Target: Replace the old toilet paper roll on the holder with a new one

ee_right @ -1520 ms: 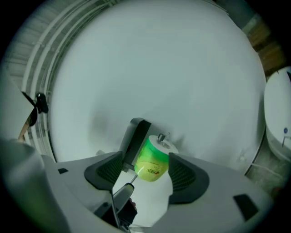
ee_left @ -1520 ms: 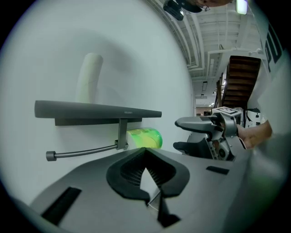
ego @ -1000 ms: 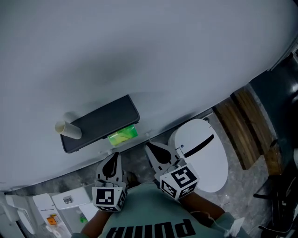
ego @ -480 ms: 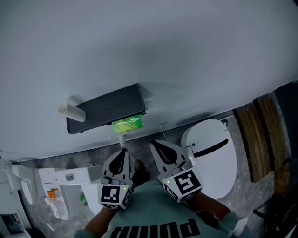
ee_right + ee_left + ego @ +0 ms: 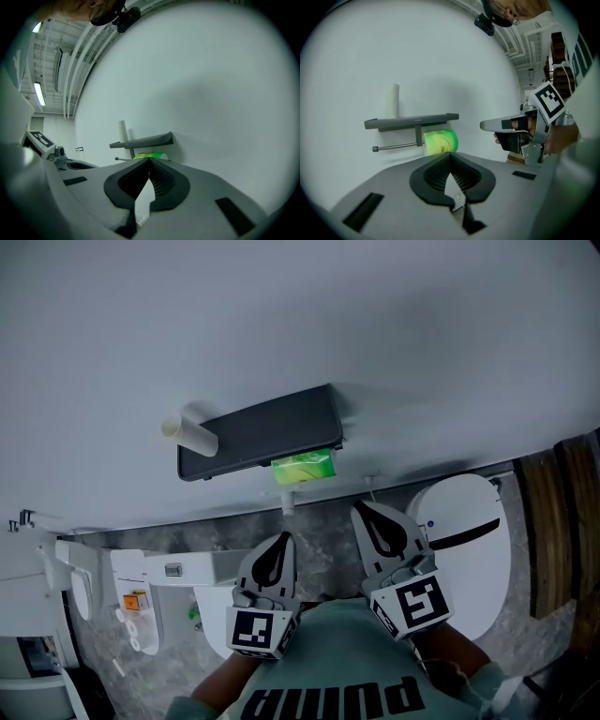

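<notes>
1. Toilet paper roll (image 5: 303, 468) in a bright green wrapper, head view: it sits right under the dark holder (image 5: 262, 432), a flat shelf fixed to the pale wall (image 5: 281, 315). A bare cardboard tube (image 5: 190, 435) stands on the shelf's left end. Below, both tools point toward the holder and are well apart from it. The left tool (image 5: 280, 540) and the right tool (image 5: 367, 512) are side by side, each clenched on nothing. A white toilet (image 5: 464, 549) is at the right, and a green shirt (image 5: 328, 681) fills the bottom edge.

2. Left gripper view: the left tool (image 5: 450, 153) has its jaws pressed together, with nothing between them. Beyond the tips, the toilet paper roll (image 5: 439, 141) hangs under the holder (image 5: 411, 121), just right of the bracket post. A thin rod (image 5: 393, 147) runs out bare to the left. The cardboard tube (image 5: 392, 100) stands upright on the shelf. The right tool (image 5: 487, 125) reaches in from the right, with its marker cube (image 5: 548, 99) behind it.

3. Right gripper view: the right tool (image 5: 149, 160) is clenched and empty. Only a green sliver of the toilet paper roll (image 5: 149, 156) shows above its tips, under the holder (image 5: 143, 139). The cardboard tube (image 5: 123, 130) is upright at the shelf's left end.
</notes>
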`<state>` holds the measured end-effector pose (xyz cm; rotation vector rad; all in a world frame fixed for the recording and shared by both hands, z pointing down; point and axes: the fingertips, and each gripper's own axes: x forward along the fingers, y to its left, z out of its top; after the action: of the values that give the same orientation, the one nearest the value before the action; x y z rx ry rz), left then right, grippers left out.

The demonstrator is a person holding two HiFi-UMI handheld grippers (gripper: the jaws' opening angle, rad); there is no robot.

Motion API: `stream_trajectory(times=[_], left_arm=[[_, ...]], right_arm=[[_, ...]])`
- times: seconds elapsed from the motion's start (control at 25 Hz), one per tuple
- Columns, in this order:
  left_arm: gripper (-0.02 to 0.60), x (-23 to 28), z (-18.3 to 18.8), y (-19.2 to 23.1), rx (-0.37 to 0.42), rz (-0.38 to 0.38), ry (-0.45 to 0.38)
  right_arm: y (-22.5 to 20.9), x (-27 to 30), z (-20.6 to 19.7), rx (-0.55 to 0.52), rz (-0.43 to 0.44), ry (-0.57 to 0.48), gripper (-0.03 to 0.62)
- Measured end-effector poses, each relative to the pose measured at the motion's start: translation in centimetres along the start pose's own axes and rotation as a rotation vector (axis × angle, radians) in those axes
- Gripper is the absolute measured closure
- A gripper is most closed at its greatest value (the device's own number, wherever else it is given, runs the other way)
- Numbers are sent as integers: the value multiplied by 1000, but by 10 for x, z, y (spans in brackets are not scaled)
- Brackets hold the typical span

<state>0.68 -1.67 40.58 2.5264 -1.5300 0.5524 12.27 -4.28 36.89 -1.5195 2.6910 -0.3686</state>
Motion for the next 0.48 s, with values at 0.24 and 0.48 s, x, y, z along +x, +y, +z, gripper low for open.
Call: stream_trajectory(times=[0.24, 0.48], left_arm=[[577, -35, -3, 11, -11, -6, -77], [577, -96, -29, 34, -61, -1, -122]], right_arm=[[23, -4, 1, -10, -36, -7, 583], [92, -23, -12, -21, -57, 23, 583]])
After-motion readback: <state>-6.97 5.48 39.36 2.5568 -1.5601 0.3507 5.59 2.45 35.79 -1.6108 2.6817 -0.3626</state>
